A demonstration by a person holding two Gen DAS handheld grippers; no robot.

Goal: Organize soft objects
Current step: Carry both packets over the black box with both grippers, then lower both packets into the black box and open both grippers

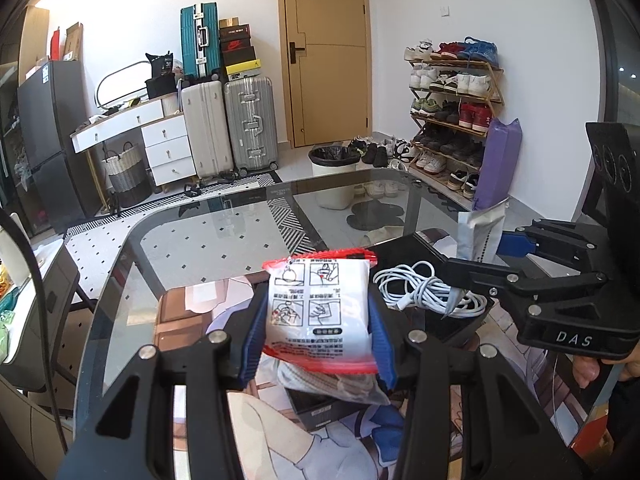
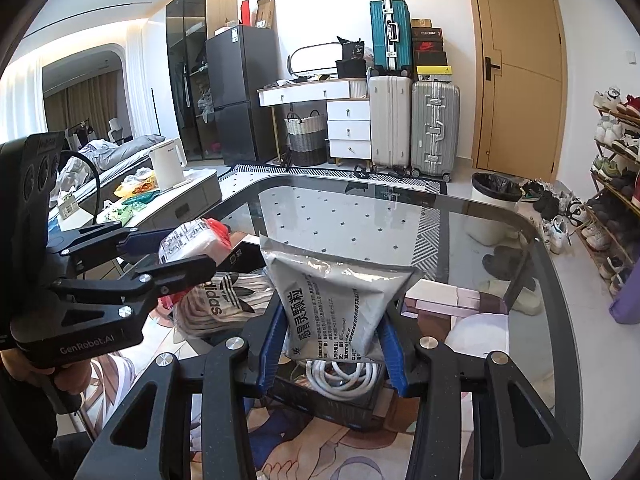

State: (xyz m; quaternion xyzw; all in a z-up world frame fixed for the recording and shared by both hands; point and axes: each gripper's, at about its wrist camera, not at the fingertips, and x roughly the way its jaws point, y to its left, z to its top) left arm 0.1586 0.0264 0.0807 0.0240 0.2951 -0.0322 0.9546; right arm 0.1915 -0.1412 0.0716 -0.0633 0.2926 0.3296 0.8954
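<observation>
Glass table (image 1: 240,220), left gripper (image 1: 316,320) clamping red-edged packet (image 1: 320,304), right gripper (image 2: 332,332) clamping silver pouch (image 2: 340,300), Adidas bag (image 2: 224,300) only in right view

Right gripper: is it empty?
No, the right gripper is shut on a silver pouch, pinched between its blue pads above the white cable.
</observation>
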